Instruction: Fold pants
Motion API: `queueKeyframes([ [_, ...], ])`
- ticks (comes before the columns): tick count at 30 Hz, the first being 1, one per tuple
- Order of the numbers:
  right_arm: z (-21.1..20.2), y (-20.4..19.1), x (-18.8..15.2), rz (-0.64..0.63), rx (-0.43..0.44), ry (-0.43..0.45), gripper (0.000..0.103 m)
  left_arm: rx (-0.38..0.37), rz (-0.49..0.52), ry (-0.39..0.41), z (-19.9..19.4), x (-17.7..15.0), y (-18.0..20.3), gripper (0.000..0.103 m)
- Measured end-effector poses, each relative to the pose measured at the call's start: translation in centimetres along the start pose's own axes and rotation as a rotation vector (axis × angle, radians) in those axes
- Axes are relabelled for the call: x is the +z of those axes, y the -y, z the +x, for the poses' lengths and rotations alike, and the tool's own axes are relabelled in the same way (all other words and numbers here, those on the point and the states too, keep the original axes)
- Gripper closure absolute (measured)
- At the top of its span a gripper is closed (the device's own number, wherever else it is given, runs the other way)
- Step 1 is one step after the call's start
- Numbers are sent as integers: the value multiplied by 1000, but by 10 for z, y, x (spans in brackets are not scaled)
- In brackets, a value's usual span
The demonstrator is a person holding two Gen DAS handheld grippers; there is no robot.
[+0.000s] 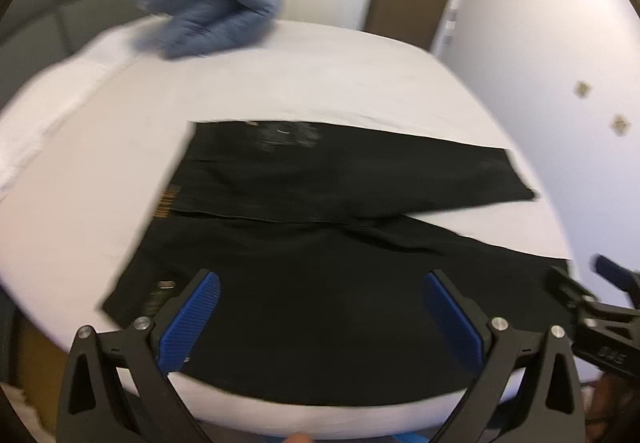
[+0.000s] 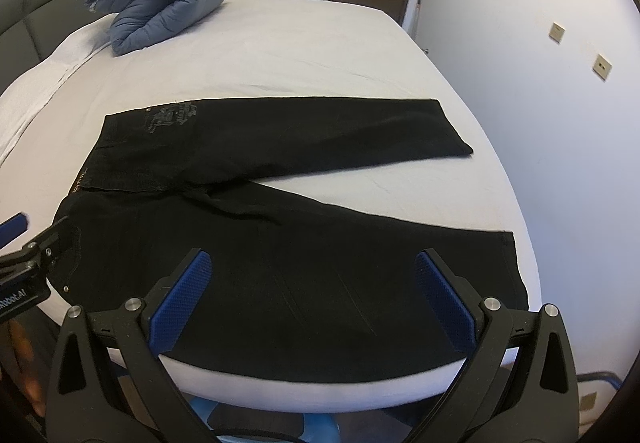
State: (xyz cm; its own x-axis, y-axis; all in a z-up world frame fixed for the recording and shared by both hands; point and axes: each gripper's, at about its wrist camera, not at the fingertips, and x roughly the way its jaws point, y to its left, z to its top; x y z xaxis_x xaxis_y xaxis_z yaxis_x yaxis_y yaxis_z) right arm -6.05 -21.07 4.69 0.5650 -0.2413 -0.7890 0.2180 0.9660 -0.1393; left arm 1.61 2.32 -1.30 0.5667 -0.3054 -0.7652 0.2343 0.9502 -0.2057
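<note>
Each handheld tool was matte black plastic. The left gripper (image 1: pixel 322 285) carried two angular fingers faced with blue, finely textured pads (image 1: pixel 190 319), with round silver screws at the finger joints and triangular cut-outs in the arms. The right gripper (image 2: pixel 314 265) matched it. White lettering ending "robot.AI" marked the left gripper's body in the right wrist view.

Soft, even indoor light fills both views, with no visible lamp or window. The white bed (image 2: pixel 280 55) reads bright and slightly washed out, and the black pants (image 2: pixel 280 251) on it show little detail. Shadows are faint. The left wrist view is motion-blurred, most strongly at the blue duvet (image 1: pixel 212 19) beyond the pants; the right view is sharp. Fisheye bending curves the bed's edges, with dark vignetted corners.
</note>
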Motion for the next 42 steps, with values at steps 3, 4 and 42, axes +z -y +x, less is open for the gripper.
queueKeyframes([
  [3, 7, -6, 8, -12, 49, 3, 0, -34, 34, -60, 17, 2, 0, 0],
  [4, 9, -8, 11, -18, 68, 4, 0, -18, 50, -43, 20, 2, 0, 0],
  [42, 279, -33, 180, -419, 628, -143, 52, -212, 460, -543, 340, 223, -143, 4],
])
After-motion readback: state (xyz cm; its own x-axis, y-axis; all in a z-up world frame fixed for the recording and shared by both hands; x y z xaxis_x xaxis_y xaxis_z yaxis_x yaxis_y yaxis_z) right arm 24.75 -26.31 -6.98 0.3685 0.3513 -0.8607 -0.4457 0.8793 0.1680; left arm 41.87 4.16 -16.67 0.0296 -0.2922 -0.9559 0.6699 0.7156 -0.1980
